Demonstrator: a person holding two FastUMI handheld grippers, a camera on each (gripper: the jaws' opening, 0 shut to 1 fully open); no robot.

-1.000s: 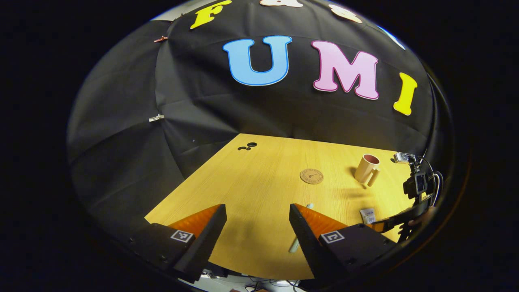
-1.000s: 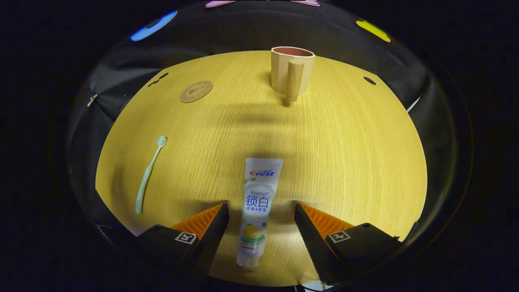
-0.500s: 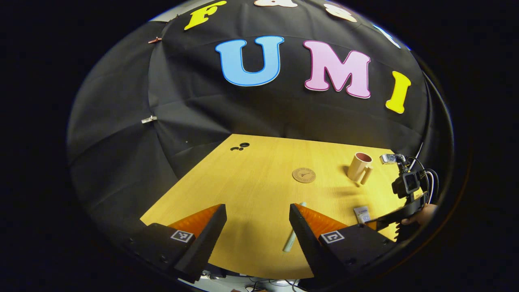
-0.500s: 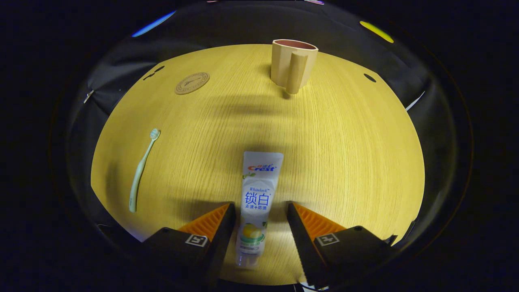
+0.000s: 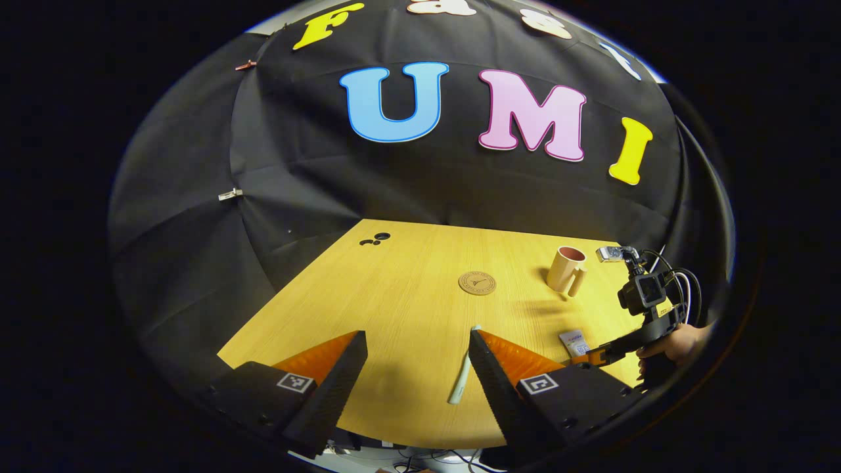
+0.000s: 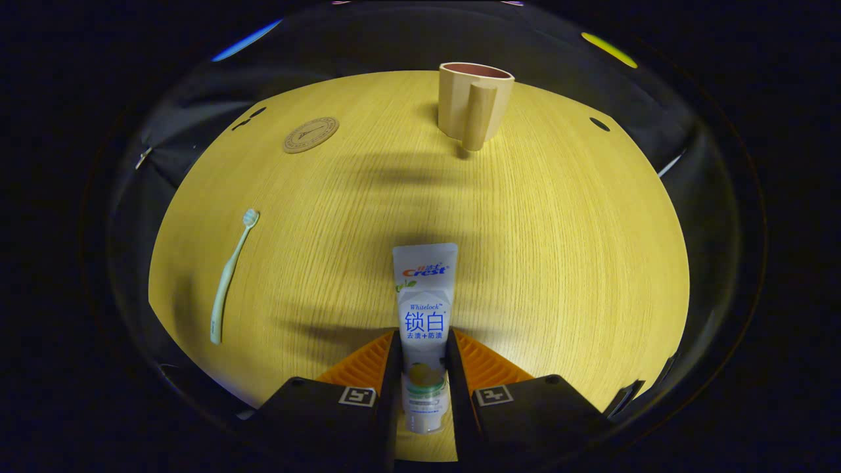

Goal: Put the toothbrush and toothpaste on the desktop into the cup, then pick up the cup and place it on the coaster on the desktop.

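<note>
**Toothpaste clamped, toothbrush lying loose**

While clenched on the toothpaste (image 6: 424, 328), the right hand-held gripper (image 6: 424, 368) sits low over the table (image 6: 558, 249), both fingers (image 6: 391, 381) pressing the tube's lower half from either side. Tube flat on the wood, cap end toward the camera, crimped end pointing away toward the cup. Off to the left in the right gripper view, well apart from the tube: the toothbrush (image 6: 230, 276), lying flat, bristle head at the far end. Farther back, the cup (image 6: 474, 102) upright near the far edge, handle facing the camera; the round coaster (image 6: 311, 135) to its left, apart from it.

Seen from the left gripper view: left hand-held gripper (image 5: 417, 358) released, jaws wide apart, hovering above the near edge of the table. Toothbrush (image 5: 462, 378) on the wood just beside the right-side finger. Beyond, coaster (image 5: 477, 283), then cup (image 5: 566, 269). At the far right, a hand (image 5: 673, 341) holding the other hand-held gripper over the toothpaste (image 5: 575, 341).
</note>
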